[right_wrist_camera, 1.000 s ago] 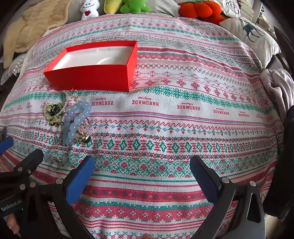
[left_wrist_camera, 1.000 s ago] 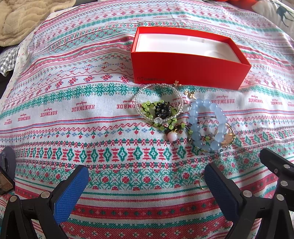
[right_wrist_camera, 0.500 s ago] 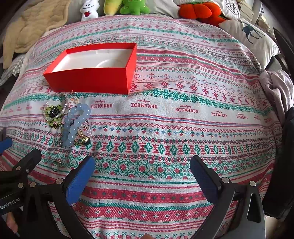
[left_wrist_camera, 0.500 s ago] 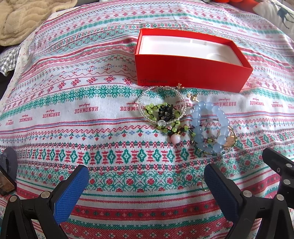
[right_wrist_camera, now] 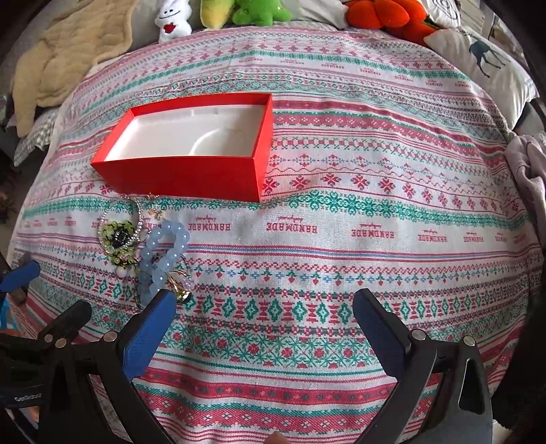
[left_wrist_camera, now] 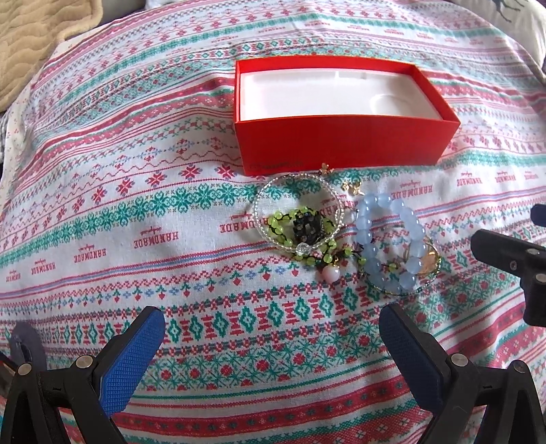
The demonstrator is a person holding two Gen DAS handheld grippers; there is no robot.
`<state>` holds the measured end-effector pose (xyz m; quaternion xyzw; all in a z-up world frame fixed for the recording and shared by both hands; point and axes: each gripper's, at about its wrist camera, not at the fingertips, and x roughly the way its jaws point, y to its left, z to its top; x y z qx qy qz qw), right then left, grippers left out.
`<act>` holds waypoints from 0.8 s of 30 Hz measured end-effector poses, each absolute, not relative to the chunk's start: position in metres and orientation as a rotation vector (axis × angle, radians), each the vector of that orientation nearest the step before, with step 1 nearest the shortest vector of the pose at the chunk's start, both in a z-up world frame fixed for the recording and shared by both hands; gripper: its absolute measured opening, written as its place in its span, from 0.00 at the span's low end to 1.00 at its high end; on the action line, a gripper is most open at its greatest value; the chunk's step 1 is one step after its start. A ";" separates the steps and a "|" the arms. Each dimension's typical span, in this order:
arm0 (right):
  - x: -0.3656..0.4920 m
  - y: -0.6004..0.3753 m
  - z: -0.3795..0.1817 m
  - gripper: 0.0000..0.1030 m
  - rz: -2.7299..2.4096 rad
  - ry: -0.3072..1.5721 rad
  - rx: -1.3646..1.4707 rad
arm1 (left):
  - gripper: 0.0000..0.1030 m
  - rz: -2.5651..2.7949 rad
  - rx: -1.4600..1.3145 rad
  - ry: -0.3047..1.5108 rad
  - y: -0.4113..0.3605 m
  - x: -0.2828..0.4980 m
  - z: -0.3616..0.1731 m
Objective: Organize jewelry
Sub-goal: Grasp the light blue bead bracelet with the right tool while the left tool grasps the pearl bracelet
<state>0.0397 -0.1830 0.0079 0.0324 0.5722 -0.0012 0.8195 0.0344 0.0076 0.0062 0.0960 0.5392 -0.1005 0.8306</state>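
A red box (left_wrist_camera: pixel 344 140) (right_wrist_camera: pixel 191 176) with a white moulded lining stands on the patterned bedspread, nothing in it. Just in front of it lies a heap of jewelry: a pale blue bead bracelet (left_wrist_camera: pixel 392 239) (right_wrist_camera: pixel 163 252), a green bead string with a black cluster (left_wrist_camera: pixel 300 229) (right_wrist_camera: pixel 119 239), a clear bead loop (left_wrist_camera: pixel 293 184), a pink bead (left_wrist_camera: pixel 330 273) and gold pieces (left_wrist_camera: pixel 428 261). My left gripper (left_wrist_camera: pixel 273 351) is open, a little short of the heap. My right gripper (right_wrist_camera: pixel 262 331) is open too, its left finger (right_wrist_camera: pixel 150 328) next to the blue bracelet.
The knit-pattern bedspread (right_wrist_camera: pixel 341 211) covers the whole bed. A beige blanket (right_wrist_camera: pixel 68 54) lies at the back left. Plush toys (right_wrist_camera: pixel 252 12) and a deer-print pillow (right_wrist_camera: pixel 484 65) line the far edge. Grey cloth (right_wrist_camera: pixel 529 170) hangs at the right.
Both grippers have moved forward towards the box and the jewelry, which now look nearer. The right gripper's left finger has come up beside the blue bracelet. Both stayed open.
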 end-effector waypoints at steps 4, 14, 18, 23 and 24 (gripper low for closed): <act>0.058 -0.177 0.002 1.00 0.069 1.266 0.145 | 1.00 -0.228 0.202 1.136 0.015 0.049 0.010; 0.100 -0.159 -0.030 0.59 0.187 1.346 0.313 | 0.93 -0.269 0.004 1.207 0.045 0.081 0.002; 0.108 -0.150 -0.031 0.35 0.187 1.340 0.290 | 0.88 -0.274 -0.027 1.216 0.052 0.085 -0.002; 0.114 -0.147 -0.034 0.13 0.208 1.351 0.280 | 0.78 -0.277 -0.060 1.231 0.057 0.091 -0.007; 0.114 -0.146 -0.033 0.12 0.211 1.350 0.280 | 0.77 -0.279 -0.075 1.233 0.058 0.092 -0.008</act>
